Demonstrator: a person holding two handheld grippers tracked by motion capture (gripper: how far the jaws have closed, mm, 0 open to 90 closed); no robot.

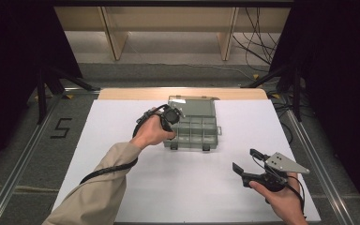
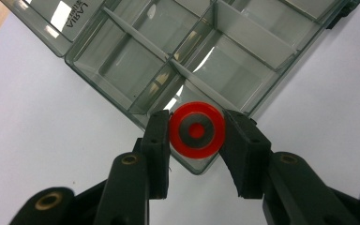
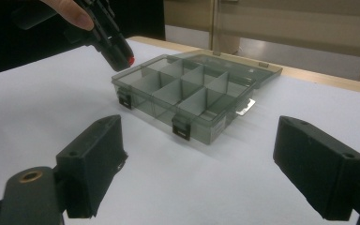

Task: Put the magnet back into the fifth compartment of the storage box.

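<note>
A clear grey compartment box (image 1: 194, 127) lies open on the white table, its lid folded back toward the far edge. My left gripper (image 2: 196, 133) is shut on a red ring with a grey and red centre (image 2: 197, 131) and holds it just above the box's near left corner compartment (image 2: 187, 101). From the right gripper view, the left gripper (image 3: 117, 52) hangs over that corner with the red ring (image 3: 130, 60) peeking out at its tip. My right gripper (image 1: 245, 160) rests open near the table's front right, nothing between its jaws; its own view looks at the box (image 3: 194, 91).
The box's compartments (image 2: 136, 61) look empty. Two black latches (image 3: 181, 129) sit on its near wall. A wooden strip (image 1: 183, 93) runs along the table's far edge, with metal rails (image 1: 26, 150) on the floor at both sides.
</note>
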